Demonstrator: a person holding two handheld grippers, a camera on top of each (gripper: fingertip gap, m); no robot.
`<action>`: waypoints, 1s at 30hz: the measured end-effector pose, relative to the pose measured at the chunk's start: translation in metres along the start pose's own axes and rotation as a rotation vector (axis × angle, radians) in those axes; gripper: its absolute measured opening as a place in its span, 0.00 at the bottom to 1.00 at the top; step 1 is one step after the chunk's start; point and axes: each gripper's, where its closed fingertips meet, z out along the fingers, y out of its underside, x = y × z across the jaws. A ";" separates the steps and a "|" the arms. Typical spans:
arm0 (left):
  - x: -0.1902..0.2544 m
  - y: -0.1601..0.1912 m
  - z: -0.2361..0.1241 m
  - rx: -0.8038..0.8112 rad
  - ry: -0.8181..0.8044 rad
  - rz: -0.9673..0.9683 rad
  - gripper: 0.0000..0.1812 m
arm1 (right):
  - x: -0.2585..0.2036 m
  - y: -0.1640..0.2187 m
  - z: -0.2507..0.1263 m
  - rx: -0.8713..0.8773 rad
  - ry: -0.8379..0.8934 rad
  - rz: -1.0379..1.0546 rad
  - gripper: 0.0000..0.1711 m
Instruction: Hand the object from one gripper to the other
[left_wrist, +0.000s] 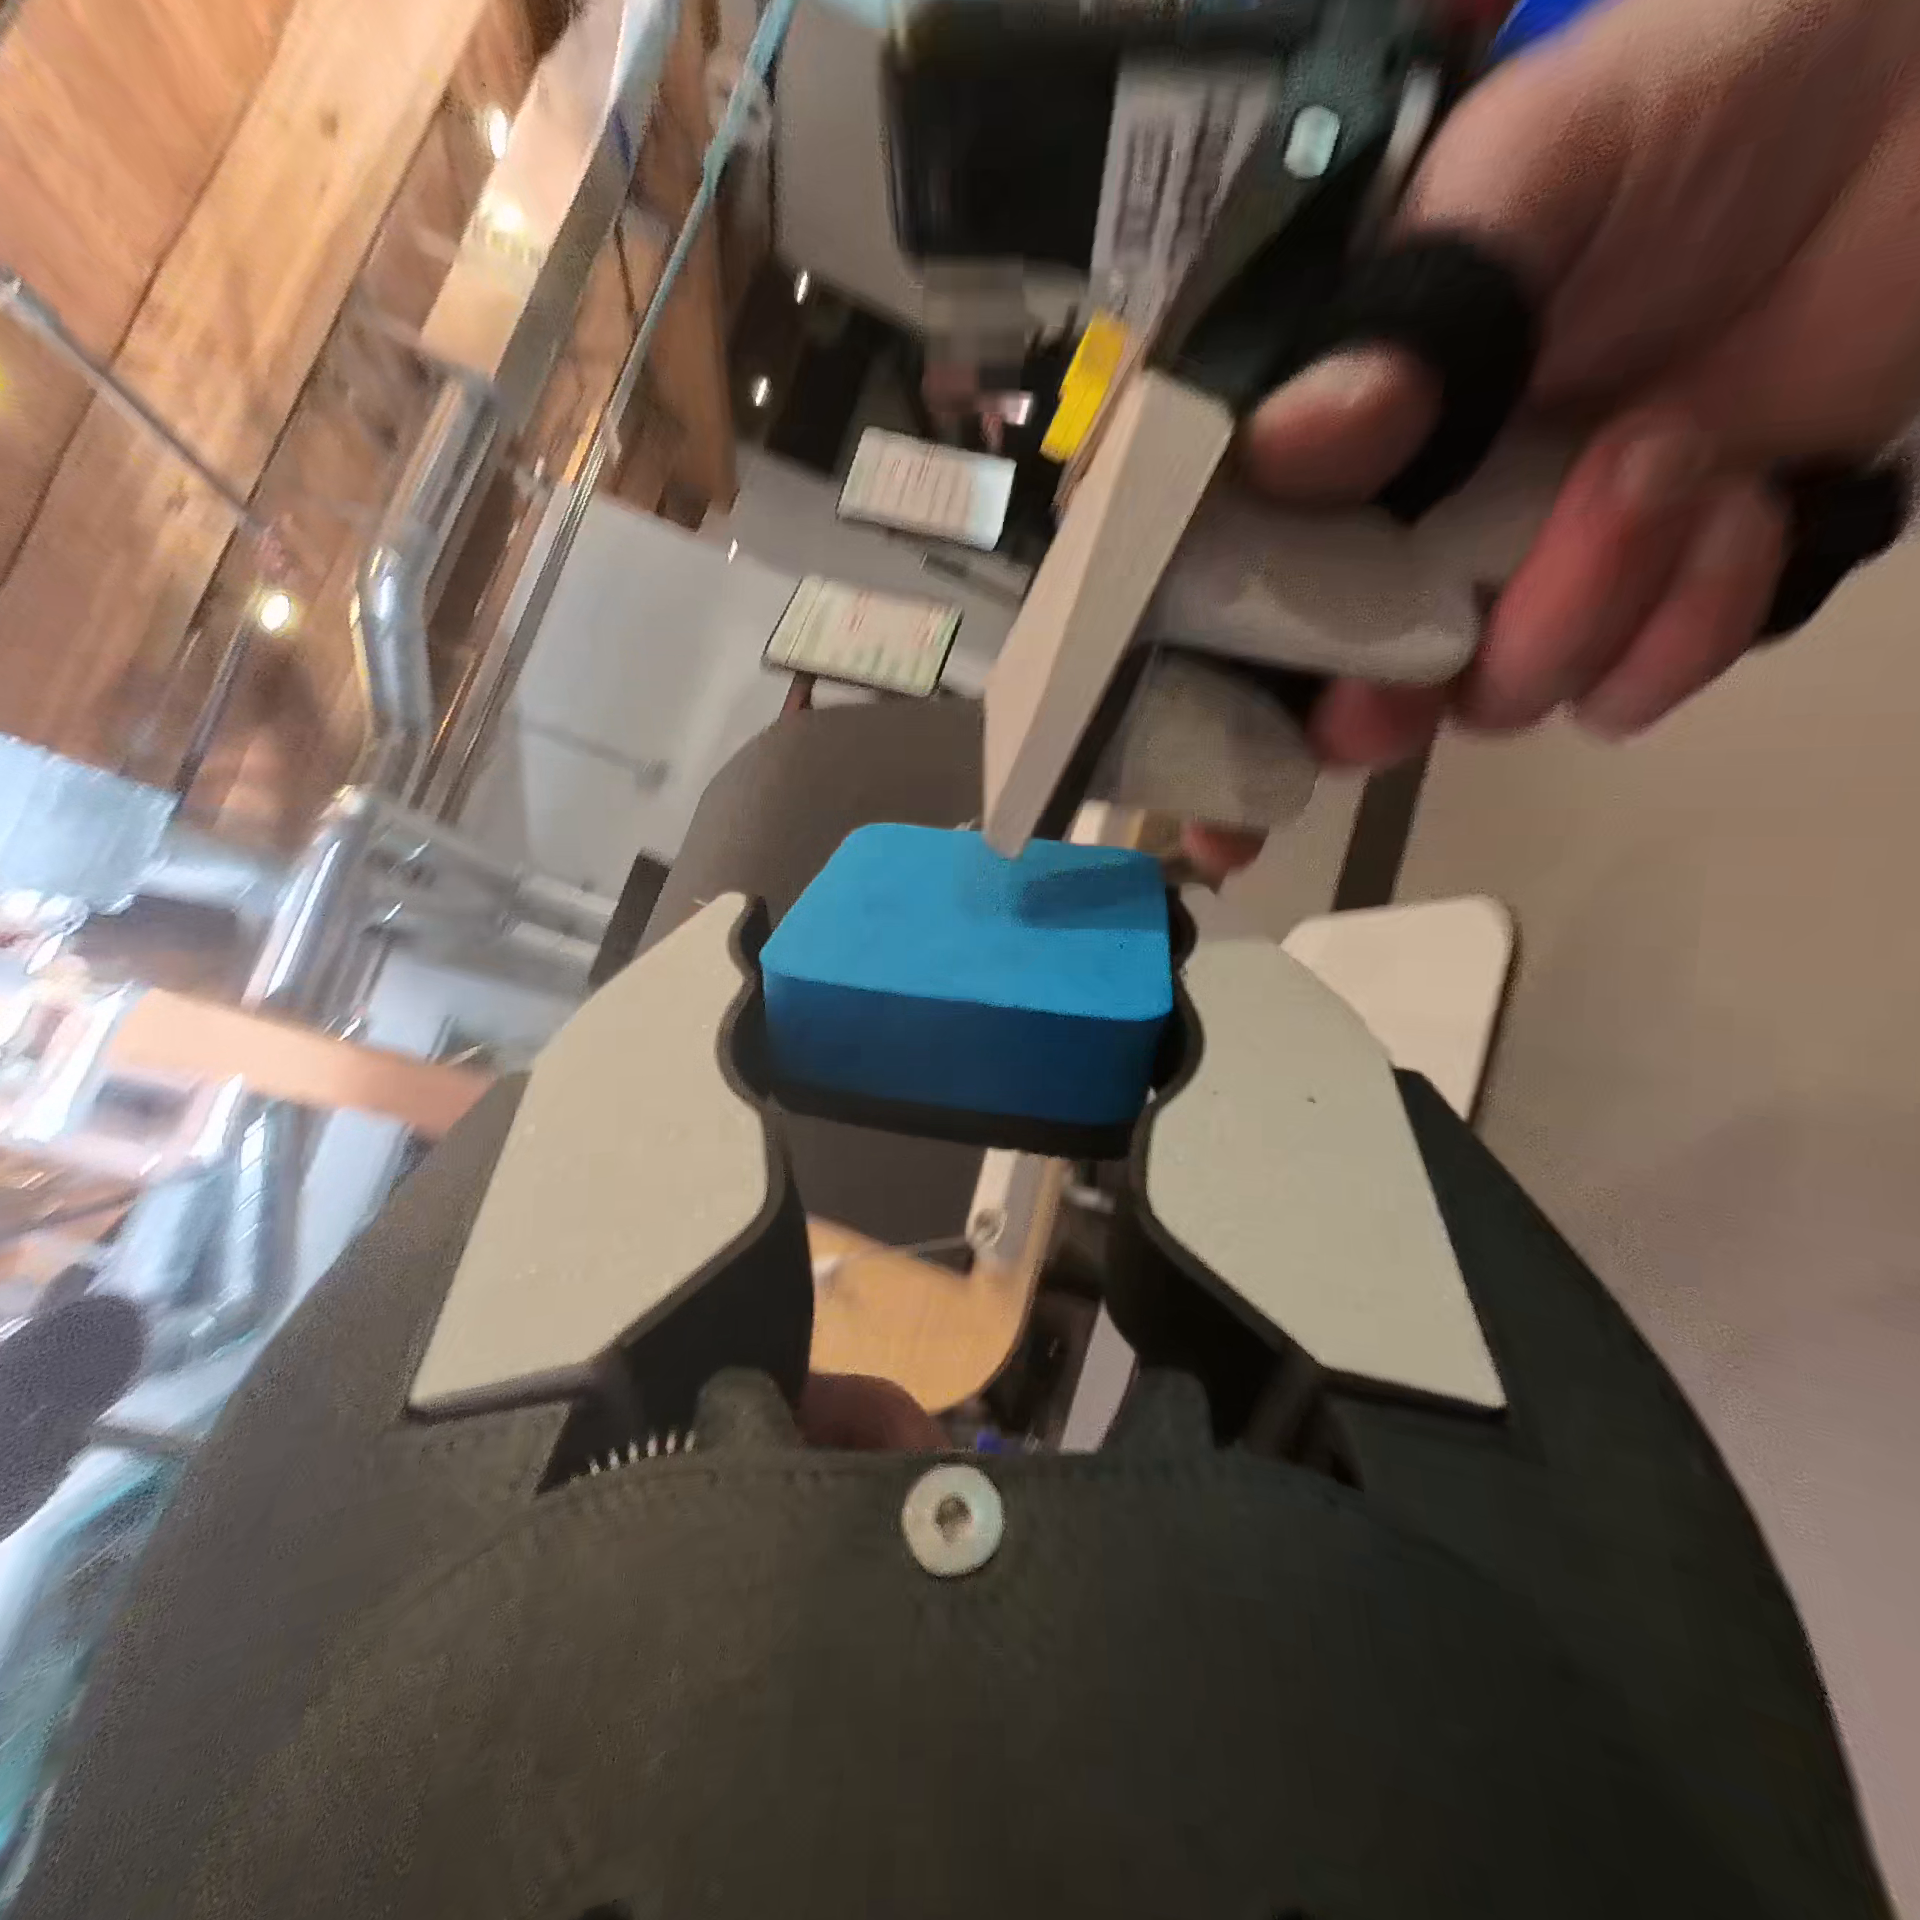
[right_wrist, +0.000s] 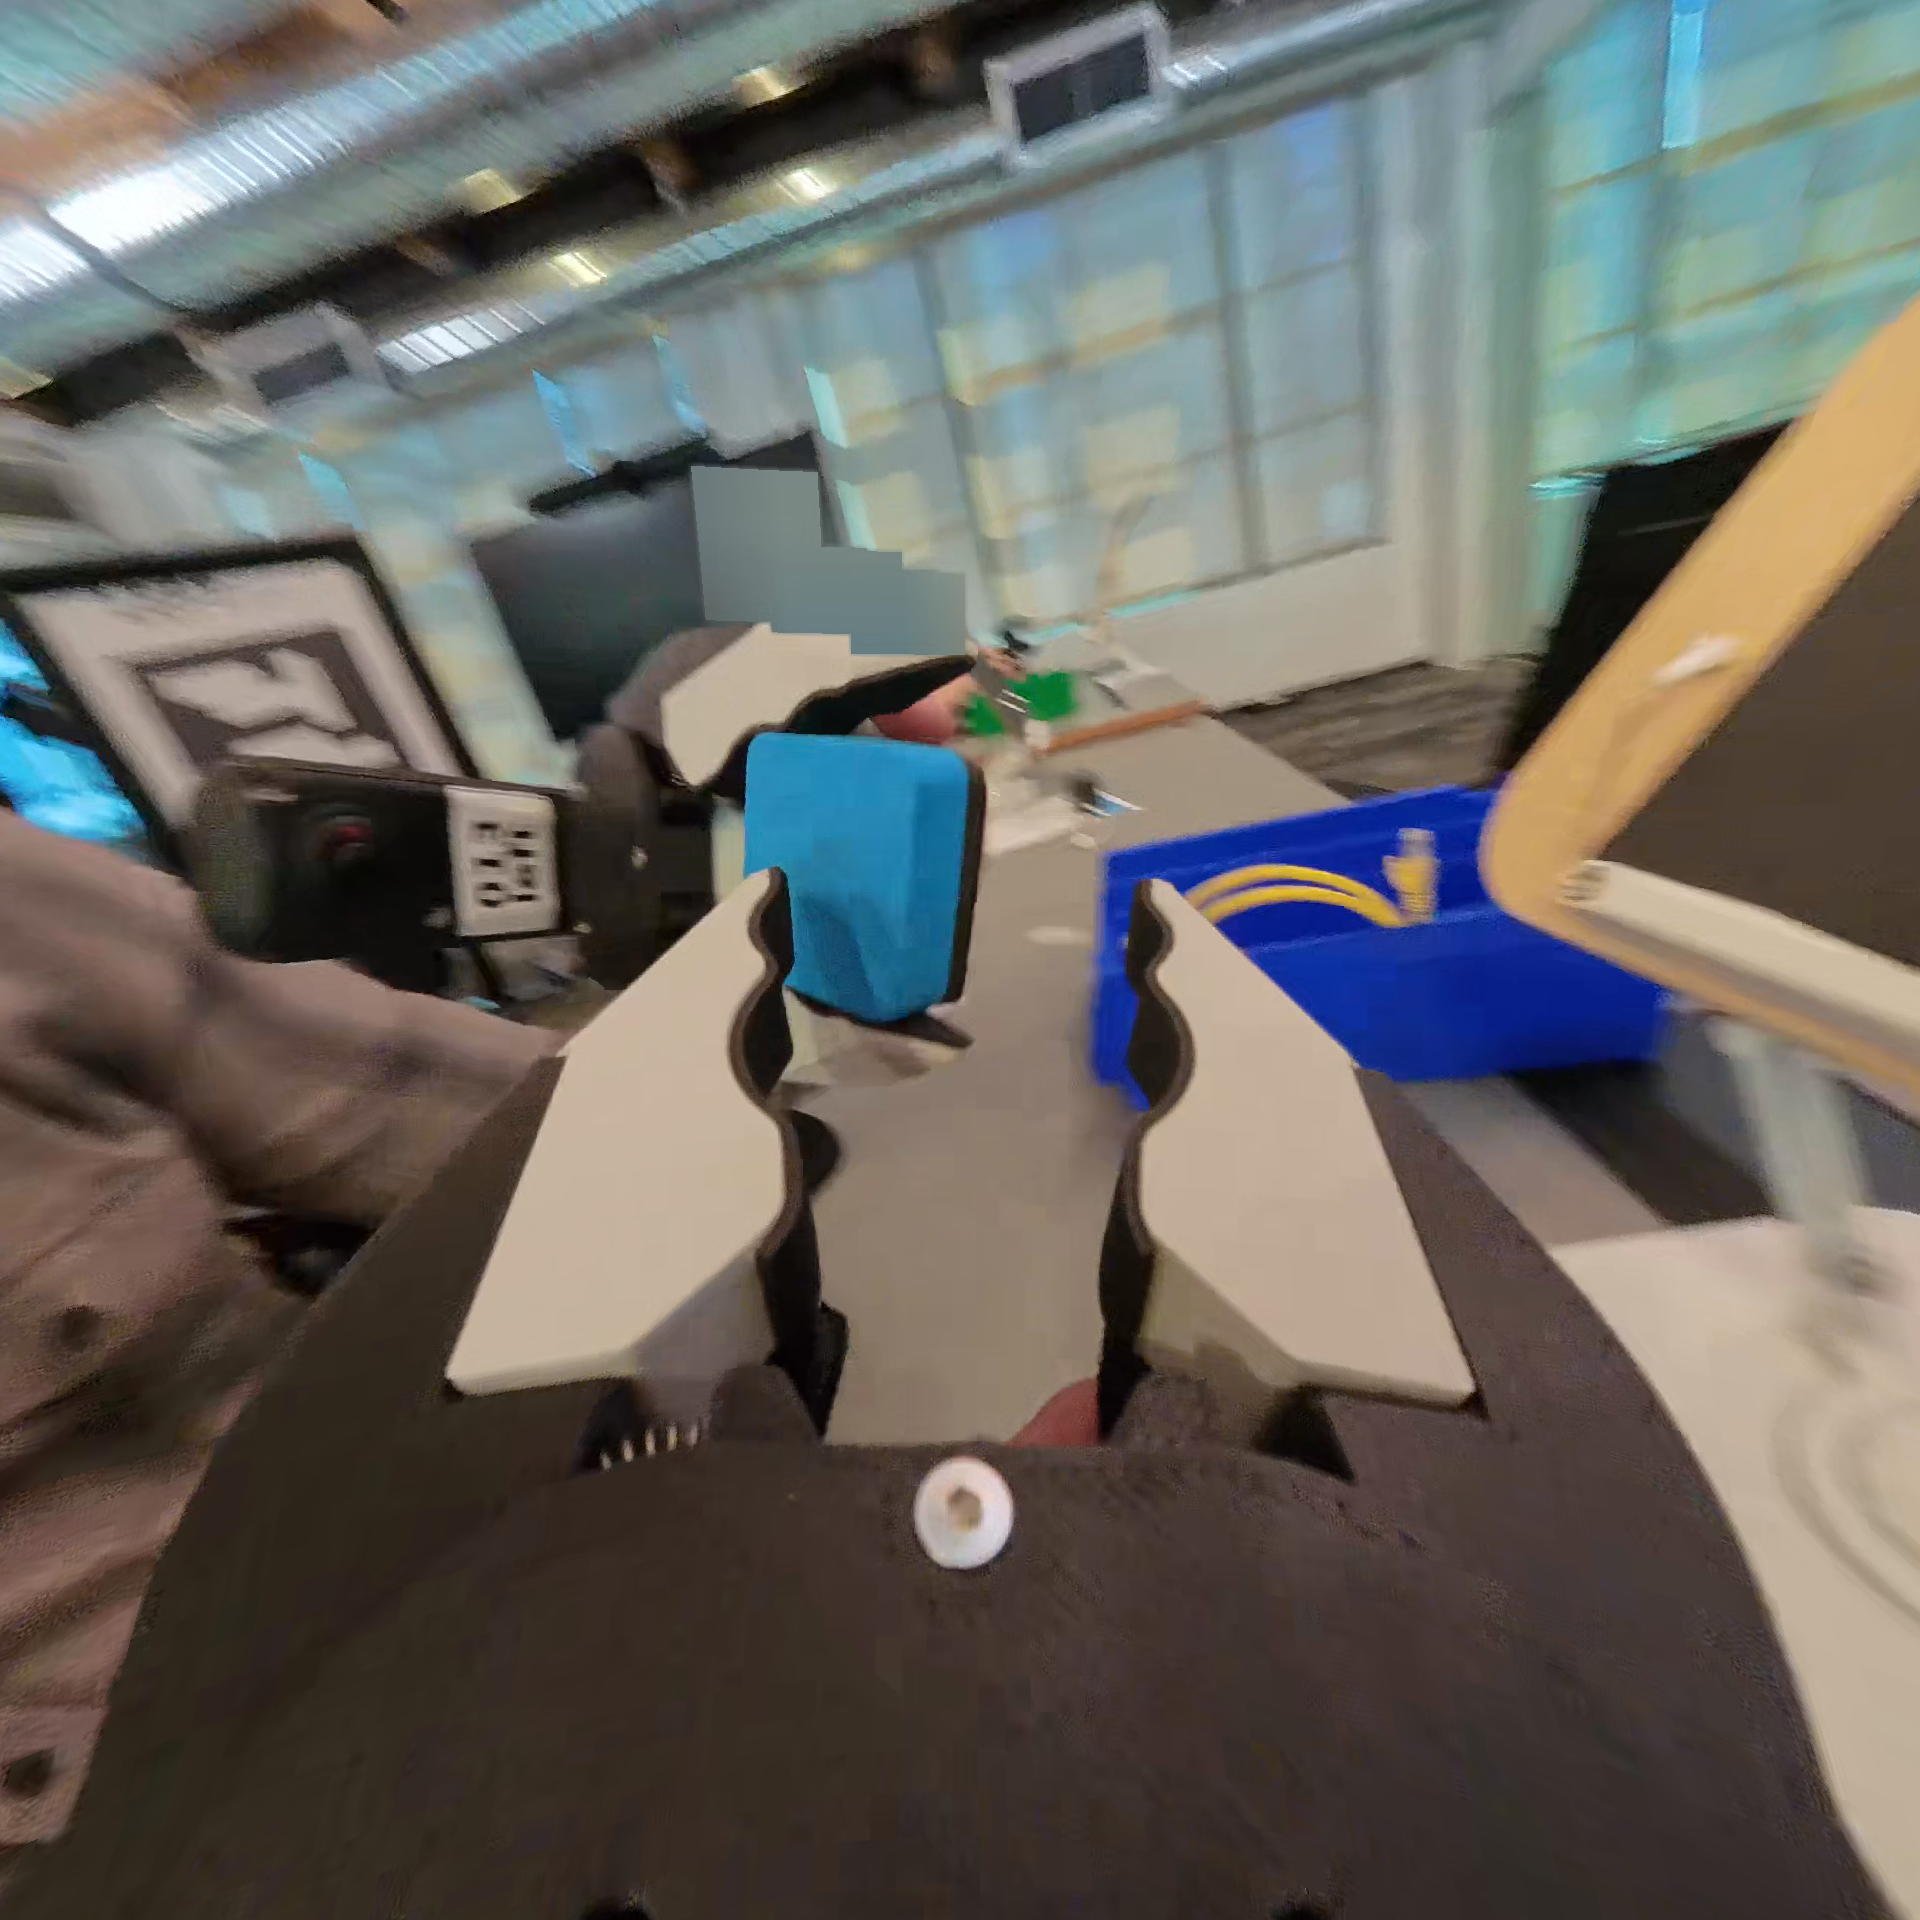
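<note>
Holding the blue rounded-square foam block with black base (left_wrist: 966, 987), left gripper (left_wrist: 961, 997) is clamped on its sides. Right gripper (right_wrist: 956, 997) gapes empty just beside; centre block between its fingers before closing.

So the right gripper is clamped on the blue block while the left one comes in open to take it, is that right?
No, the roles are swapped. The left wrist view shows the left gripper clamped on the blue block; the right wrist view shows the right gripper coming in open.

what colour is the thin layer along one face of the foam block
Black, on a bright blue rounded foam block held in the left claw; it shows best in the left wrist view.
</note>
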 end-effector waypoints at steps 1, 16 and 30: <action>-0.003 0.007 0.001 -0.038 -0.020 0.018 0.39 | 0.003 0.001 0.001 -0.046 0.060 -0.051 0.39; 0.001 0.018 0.010 -0.184 -0.088 0.186 0.39 | 0.002 0.019 0.028 -0.214 0.212 -0.152 0.32; -0.030 -0.031 -0.007 0.247 -0.105 -0.473 0.35 | -0.021 -0.068 -0.017 0.522 -0.014 -0.129 0.32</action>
